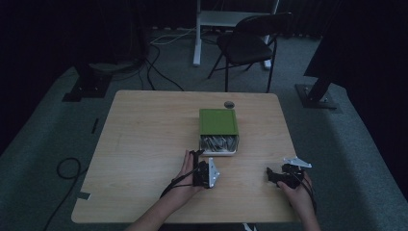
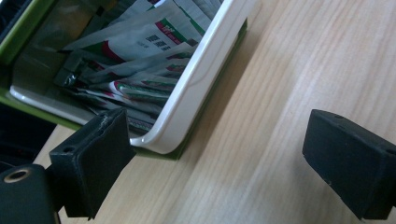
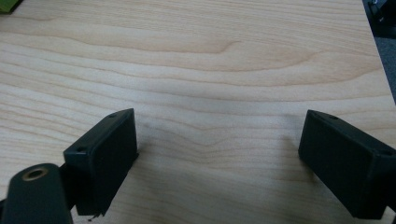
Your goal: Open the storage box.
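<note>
1. The box point(image 1: 218, 121) has a green lid.
2. Its tray point(image 2: 196, 84) is white.
3. The packets point(image 2: 140, 42) are white with green and red.
4. The table point(image 1: 144, 144) is light wood with wavy lines.

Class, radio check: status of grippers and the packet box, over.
Left hand-held gripper open beside white tray of packets. Right hand-held gripper open over bare table. Nothing blocking.
</note>
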`<action>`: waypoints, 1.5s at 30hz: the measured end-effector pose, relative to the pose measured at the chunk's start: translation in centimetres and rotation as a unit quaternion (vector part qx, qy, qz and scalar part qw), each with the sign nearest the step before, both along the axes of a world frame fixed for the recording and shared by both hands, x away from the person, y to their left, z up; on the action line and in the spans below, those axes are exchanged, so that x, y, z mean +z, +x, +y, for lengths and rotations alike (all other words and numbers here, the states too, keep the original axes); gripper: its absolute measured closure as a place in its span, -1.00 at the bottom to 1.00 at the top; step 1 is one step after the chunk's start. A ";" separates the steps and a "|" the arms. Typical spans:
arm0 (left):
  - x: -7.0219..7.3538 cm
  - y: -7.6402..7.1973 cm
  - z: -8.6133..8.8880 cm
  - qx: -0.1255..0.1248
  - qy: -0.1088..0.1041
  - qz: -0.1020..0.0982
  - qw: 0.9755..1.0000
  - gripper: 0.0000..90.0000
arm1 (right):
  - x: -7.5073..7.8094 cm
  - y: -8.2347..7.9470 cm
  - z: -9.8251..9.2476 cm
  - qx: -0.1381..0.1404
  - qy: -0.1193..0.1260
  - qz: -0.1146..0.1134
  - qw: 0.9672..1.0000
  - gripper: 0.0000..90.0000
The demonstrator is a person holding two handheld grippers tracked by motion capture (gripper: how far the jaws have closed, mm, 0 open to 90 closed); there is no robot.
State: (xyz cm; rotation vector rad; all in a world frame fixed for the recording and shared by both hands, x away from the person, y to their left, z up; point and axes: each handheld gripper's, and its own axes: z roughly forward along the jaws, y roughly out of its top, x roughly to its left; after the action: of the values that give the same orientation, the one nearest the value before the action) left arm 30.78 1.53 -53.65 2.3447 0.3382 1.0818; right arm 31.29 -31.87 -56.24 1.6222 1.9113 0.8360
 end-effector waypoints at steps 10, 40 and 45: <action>-0.5 1.2 -1.1 -0.003 0.046 -0.039 0.998 -0.66 | 0.0 0.0 0.0 0.000 0.000 0.000 1.000 -0.75; -0.9 3.3 -1.3 -0.024 0.110 -0.077 0.991 0.49 | 0.0 0.1 0.0 -0.001 -0.001 0.000 1.000 -0.75; -0.7 3.1 -1.4 -0.022 0.111 -0.070 0.991 0.50 | 0.0 0.1 0.0 -0.001 -0.001 0.000 1.000 -0.75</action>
State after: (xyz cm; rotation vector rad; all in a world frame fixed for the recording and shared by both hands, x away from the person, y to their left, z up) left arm 33.91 0.11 -54.38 2.4371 0.1165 1.3137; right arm 31.37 -31.88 -56.24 1.6221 1.9101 0.8347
